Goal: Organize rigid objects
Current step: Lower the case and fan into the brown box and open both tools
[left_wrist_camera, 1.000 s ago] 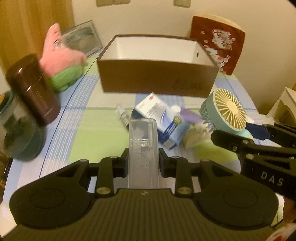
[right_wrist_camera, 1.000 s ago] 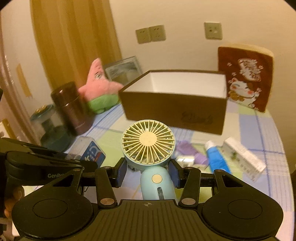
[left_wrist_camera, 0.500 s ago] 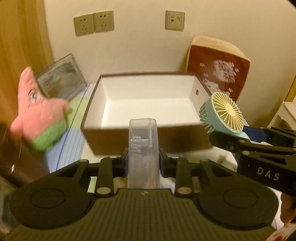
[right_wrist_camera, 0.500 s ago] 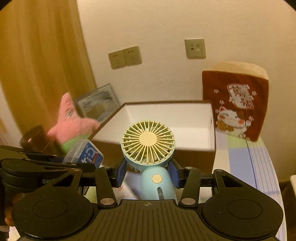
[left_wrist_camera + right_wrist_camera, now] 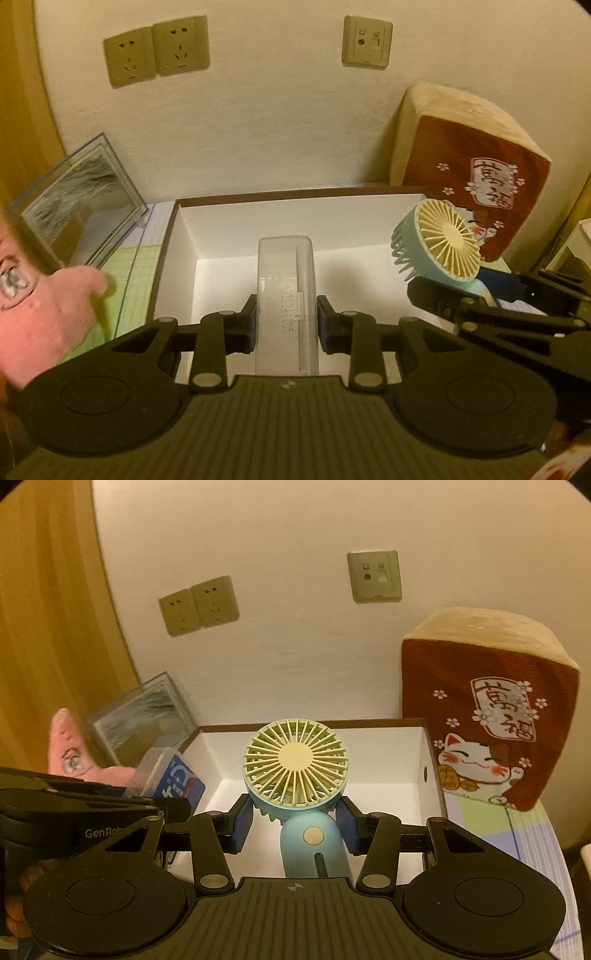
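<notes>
My left gripper point(image 5: 285, 317) is shut on a clear plastic case point(image 5: 285, 291), held upright over the white inside of a brown box point(image 5: 295, 214). The same case point(image 5: 162, 771) shows a blue label in the right wrist view. My right gripper point(image 5: 295, 819) is shut on a small handheld fan point(image 5: 295, 764) with a cream grille and light blue handle, above the same box point(image 5: 399, 753). In the left wrist view that fan point(image 5: 439, 243) hangs at the box's right side, with the right gripper's black frame below it.
A red cushion with a cat print point(image 5: 491, 709) leans on the wall right of the box. A pink star plush point(image 5: 40, 310) and a framed picture point(image 5: 81, 206) stand to the left. Wall sockets point(image 5: 155, 48) sit above. The box floor shows bare white.
Both grippers have travelled forward from above the cluttered tablecloth to over the box, each keeping its object. The loose items on the table and the dark canister have dropped out of view.
</notes>
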`<state>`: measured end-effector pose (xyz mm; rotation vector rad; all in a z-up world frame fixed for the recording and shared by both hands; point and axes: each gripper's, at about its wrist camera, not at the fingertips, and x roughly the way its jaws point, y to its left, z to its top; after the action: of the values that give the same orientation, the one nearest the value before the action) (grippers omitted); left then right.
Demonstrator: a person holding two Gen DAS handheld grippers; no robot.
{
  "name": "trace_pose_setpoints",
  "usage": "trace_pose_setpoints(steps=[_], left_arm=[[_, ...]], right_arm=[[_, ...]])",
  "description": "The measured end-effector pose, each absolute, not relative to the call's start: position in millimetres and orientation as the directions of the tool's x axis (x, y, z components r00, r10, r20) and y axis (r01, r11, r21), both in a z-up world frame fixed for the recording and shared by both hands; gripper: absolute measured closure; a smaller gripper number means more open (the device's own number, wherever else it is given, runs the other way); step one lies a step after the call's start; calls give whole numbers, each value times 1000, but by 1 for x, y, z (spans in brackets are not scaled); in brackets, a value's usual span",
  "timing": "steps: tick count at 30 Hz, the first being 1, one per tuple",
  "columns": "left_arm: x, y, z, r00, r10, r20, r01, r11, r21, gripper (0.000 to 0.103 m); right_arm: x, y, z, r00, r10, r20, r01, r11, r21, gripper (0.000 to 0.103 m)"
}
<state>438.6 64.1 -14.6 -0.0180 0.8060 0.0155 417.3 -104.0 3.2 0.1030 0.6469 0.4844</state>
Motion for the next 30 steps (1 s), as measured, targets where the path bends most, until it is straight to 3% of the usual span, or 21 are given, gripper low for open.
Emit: trace_pose_setpoints(steps=[20, 24, 30], left_arm=[[525, 80, -100, 551, -58, -833, -16, 997, -80, 74], [530, 83, -103, 556, -68, -829, 4, 997, -79, 62], [527, 87, -105, 559, -68, -826, 0, 997, -82, 56]], right_arm=[[506, -84, -68, 592, 391, -704, -291, 919, 266, 54], [513, -83, -76, 577, 388, -719, -278, 921, 274, 54], [518, -83, -80, 570, 385, -726, -257, 923, 288, 53]])
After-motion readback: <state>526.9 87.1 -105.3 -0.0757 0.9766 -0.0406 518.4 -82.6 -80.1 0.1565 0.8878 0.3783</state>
